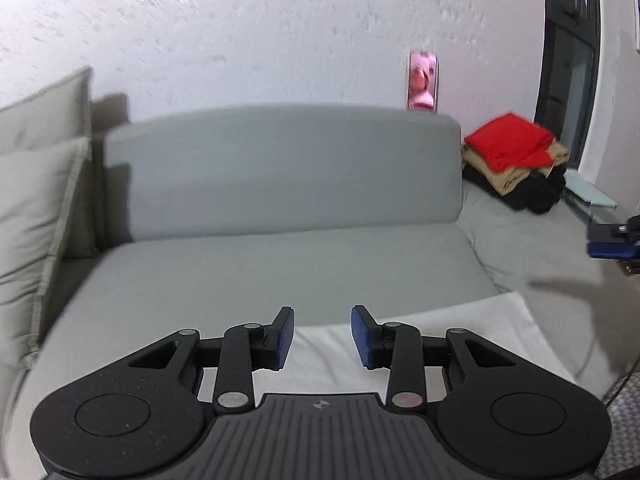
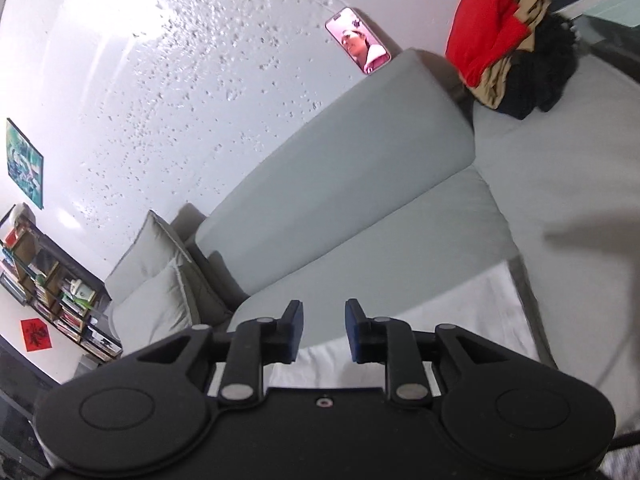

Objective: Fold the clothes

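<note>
Bright, motion-blurred, fisheye-warped edges

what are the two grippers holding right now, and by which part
Nothing. The left gripper and right gripper both stand open with empty gaps, above the white cloth lying flat on the grey sofa.

I can make out no readable words or numbers anywhere from my two wrist views. The nearest thing to a sign is a small cross-in-circle emblem (image 1: 321, 404) moulded into the ribbed body of the left gripper (image 1: 322, 338), with no letters beside it. A red square sheet (image 2: 37, 334) on the wall below the bookshelf (image 2: 52, 292) carries a dark figure, too small and blurred for me to read.
</note>
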